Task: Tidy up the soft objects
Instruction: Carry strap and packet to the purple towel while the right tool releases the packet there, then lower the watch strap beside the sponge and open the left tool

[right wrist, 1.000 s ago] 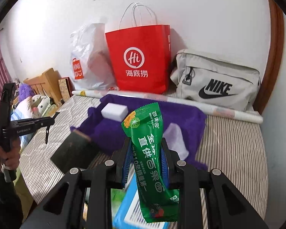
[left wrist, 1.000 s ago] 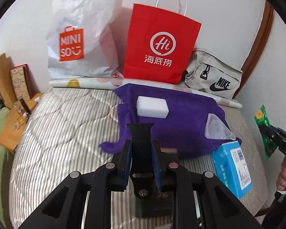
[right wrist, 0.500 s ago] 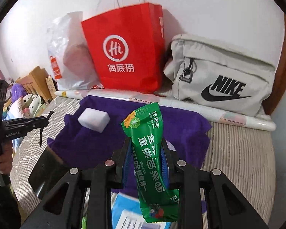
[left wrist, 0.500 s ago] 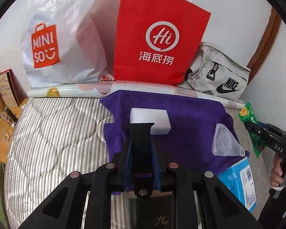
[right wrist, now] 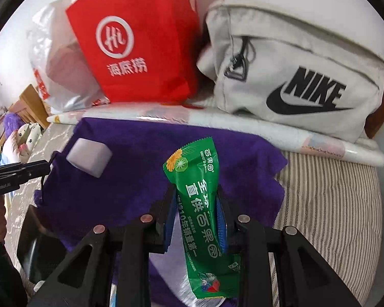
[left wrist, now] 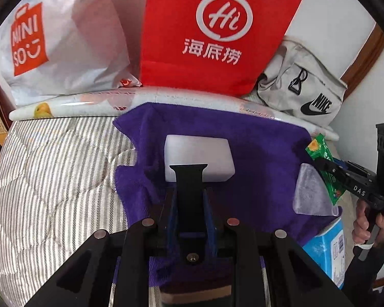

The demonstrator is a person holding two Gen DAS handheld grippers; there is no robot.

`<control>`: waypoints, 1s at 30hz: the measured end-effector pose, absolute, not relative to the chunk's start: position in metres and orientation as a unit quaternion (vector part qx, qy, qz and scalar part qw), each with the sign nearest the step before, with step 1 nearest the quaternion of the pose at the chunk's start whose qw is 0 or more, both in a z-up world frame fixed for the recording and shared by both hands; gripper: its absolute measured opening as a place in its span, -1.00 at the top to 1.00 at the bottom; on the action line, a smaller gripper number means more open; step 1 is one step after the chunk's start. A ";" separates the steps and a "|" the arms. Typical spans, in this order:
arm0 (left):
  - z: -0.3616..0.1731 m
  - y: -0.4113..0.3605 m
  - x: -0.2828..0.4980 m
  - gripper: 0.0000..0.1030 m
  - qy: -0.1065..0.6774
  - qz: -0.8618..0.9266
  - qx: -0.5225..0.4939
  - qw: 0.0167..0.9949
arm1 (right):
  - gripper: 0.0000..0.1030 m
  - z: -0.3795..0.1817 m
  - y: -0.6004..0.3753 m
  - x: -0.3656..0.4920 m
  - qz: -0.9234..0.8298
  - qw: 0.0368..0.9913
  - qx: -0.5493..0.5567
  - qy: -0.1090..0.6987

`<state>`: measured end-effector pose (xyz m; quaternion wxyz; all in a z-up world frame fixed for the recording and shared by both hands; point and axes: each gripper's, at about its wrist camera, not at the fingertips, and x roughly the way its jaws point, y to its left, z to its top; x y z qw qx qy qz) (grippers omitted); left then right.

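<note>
At nine o'clock of the left wrist view leaned a white plastic bag (left wrist: pixel 64 41) printed "MINISO", beside a red paper bag (left wrist: pixel 212 30) marked "Hi 海底捞". Past it at two o'clock slumped a grey pouch (right wrist: pixel 294 71) lettered "NIKE". All three stood behind a purple towel (left wrist: pixel 263 153) spread on the striped bed (left wrist: pixel 51 179). A white sponge (left wrist: pixel 199 153) lay on the towel. The left gripper (left wrist: pixel 191 199) had its fingers clamped on a black strap (left wrist: pixel 190 186) that overlapped the sponge's near edge. At four o'clock sat a blue tissue pack (left wrist: pixel 327 248). The right gripper (right wrist: pixel 195 215) was closed on a green snack packet (right wrist: pixel 202 199), printed "百果园", above the towel.
</note>
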<state>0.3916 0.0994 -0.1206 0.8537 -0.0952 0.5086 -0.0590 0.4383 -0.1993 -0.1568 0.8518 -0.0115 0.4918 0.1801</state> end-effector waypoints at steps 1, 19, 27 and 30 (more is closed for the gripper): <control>-0.124 0.097 0.394 0.61 0.512 -0.061 -0.095 0.852 | 0.45 -0.160 -0.200 0.440 0.180 0.849 -0.010 0.496; -0.147 0.097 0.406 0.61 0.536 -0.062 -0.105 0.835 | 0.24 -0.181 -0.196 0.456 0.176 0.829 -0.016 0.531; -0.129 0.098 0.385 0.28 0.526 -0.067 -0.105 0.841 | -0.06 -0.147 -0.199 0.425 0.183 0.852 -0.020 0.491; -0.117 0.100 0.369 0.22 0.515 -0.062 -0.100 0.849 | -0.06 -0.133 -0.198 0.402 0.185 0.859 -0.023 0.477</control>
